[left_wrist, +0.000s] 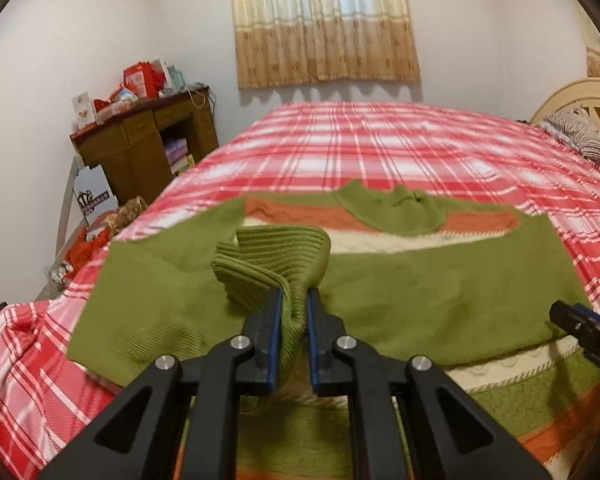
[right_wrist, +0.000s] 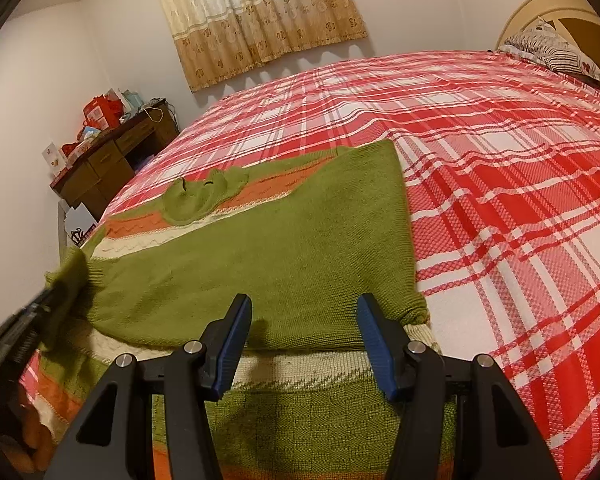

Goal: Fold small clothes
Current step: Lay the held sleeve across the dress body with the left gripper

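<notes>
Item: knitted sweater [left_wrist: 440, 292], olive green with orange and cream bands, spread flat on a red-and-white plaid bedspread [left_wrist: 380, 144]; fills the lower centre of both views, collar [left_wrist: 396, 204] toward the top of the frame. Right sleeve already laid across the chest, lower centre of the right wrist view.

Left gripper [left_wrist: 291, 312]: lower centre of the left wrist view. Clamped on the ribbed sleeve cuff [left_wrist: 272, 260], knit bunched between the blue pads [left_wrist: 275, 332] and lifted off the body of the garment. Also visible, blurred, at the lower left edge of the right wrist view.

Right gripper [right_wrist: 302, 320]: lower centre of the right wrist view. Parted about halfway, nothing between the pads, poised just above the folded sleeve near the hem band. Tip also showing at the lower right of the left wrist view.

Surroundings: patterned curtain [left_wrist: 324, 20], top centre; wooden desk [left_wrist: 148, 148] piled with boxes, left; pillow [right_wrist: 548, 48], upper right.

Risks, judged:
- Cuff held by a thin bunch only; likely to slip out if dragged quickly.
- Sleeve set down twisted or wrinkled, given the rolled cuff.
- Pull on the sleeve liable to shift the body, nothing appearing to pin it.
- Overlap with the other sleeve likely to leave a lumpy fold.
</notes>
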